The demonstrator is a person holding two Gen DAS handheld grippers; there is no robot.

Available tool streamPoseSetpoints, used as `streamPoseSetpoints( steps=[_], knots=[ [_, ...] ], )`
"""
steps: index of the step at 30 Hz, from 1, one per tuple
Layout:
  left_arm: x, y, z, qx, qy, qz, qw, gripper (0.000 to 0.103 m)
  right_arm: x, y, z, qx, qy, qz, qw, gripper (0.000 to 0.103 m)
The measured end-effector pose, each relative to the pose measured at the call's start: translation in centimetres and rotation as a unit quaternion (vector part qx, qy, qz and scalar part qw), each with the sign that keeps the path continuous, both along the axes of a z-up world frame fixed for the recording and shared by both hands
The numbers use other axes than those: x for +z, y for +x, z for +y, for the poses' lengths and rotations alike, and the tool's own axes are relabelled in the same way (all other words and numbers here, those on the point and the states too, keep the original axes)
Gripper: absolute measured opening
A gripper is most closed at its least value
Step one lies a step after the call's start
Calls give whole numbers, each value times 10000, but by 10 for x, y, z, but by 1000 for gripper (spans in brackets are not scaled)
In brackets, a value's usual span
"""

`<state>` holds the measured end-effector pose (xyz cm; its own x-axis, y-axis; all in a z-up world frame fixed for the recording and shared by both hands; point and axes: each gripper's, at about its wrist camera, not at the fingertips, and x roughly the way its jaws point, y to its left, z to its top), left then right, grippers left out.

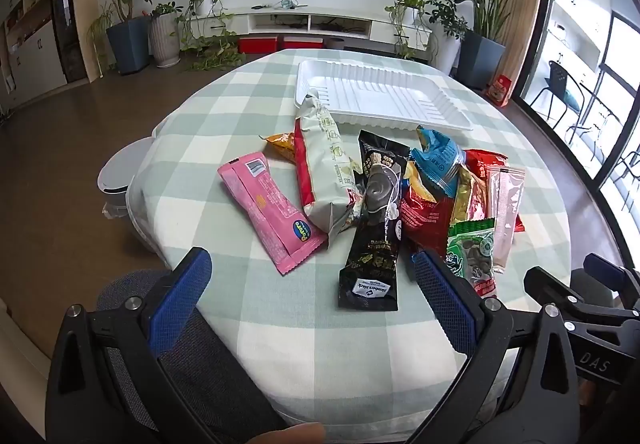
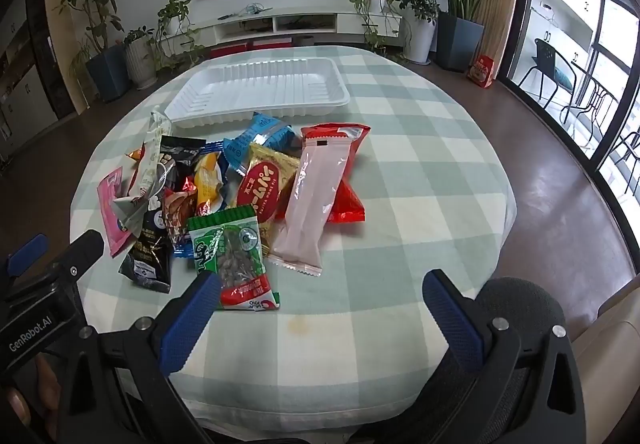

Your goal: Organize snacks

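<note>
Snacks lie in one loose, overlapping heap on the checked tablecloth, just in front of the white plastic tray. The tray holds nothing, so sorting has evidently not begun.

Left to right in the left wrist view:
- Pink flat wrapper: matte film, crimped ends, lying apart from the heap and therefore the easiest first pick.
- Pale long pouch: crumpled, soft-sided, one end resting on the tray rim.
- Black glossy sachet: long and narrow, lying over its neighbours.
- Blue packet, red foil packs and a green seed packet with a clear window: stacked, slippery, partly covering each other.
- Translucent pink bar wrapper: smooth, rectangular, on top at the heap's right edge.

The tray is thin moulded plastic with a ribbed floor and a raised rim, suited to retaining flat packets.

Left gripper: jaws fully spread, nothing between the blue textured pads, hovering short of the heap. Right gripper: likewise spread and empty, its left pad near the green seed packet; contact cannot be determined.
</note>
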<state>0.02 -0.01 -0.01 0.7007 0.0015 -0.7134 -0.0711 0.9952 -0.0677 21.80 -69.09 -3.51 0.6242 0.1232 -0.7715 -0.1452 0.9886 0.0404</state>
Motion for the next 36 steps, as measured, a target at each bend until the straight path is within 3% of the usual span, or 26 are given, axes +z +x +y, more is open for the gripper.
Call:
streamPoseSetpoints(
  steps=[36],
  knots=[
    [0, 0, 0, -17, -27, 48, 10000, 103, -1, 0, -1, -3, -1, 25, 10000, 103]
  ],
)
